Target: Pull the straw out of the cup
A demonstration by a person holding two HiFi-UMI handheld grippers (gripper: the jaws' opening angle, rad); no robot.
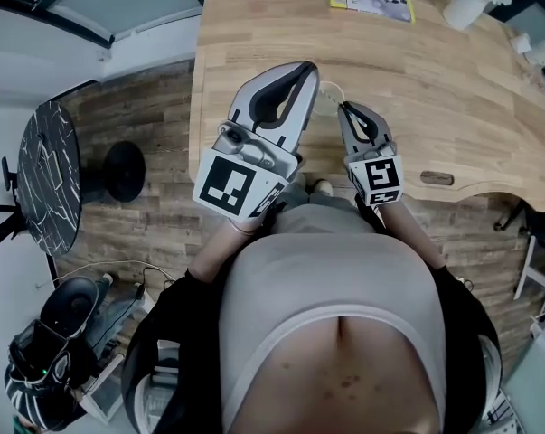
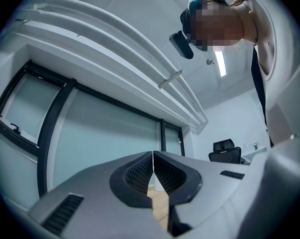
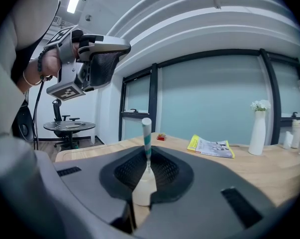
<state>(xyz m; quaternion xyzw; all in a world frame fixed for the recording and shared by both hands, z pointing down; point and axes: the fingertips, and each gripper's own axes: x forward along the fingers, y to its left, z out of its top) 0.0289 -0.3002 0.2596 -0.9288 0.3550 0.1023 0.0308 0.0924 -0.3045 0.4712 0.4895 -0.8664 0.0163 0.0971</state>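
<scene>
Right gripper view: the right gripper [image 3: 148, 151] has its jaws nearly together, pinching the striped straw [image 3: 146, 133], which stands upright in the cup [image 3: 144, 193] on the table [image 3: 269, 168]. The left gripper [image 2: 153, 156] is held up off the table, jaws together on nothing. The grasp looks made and the pull not yet done; next is a straight lift, and the unsteadied cup may tip.

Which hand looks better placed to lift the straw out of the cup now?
Right. The right gripper is closed on the striped straw, just above the cup. The left gripper is shut, empty and held higher, off to the side.
</scene>
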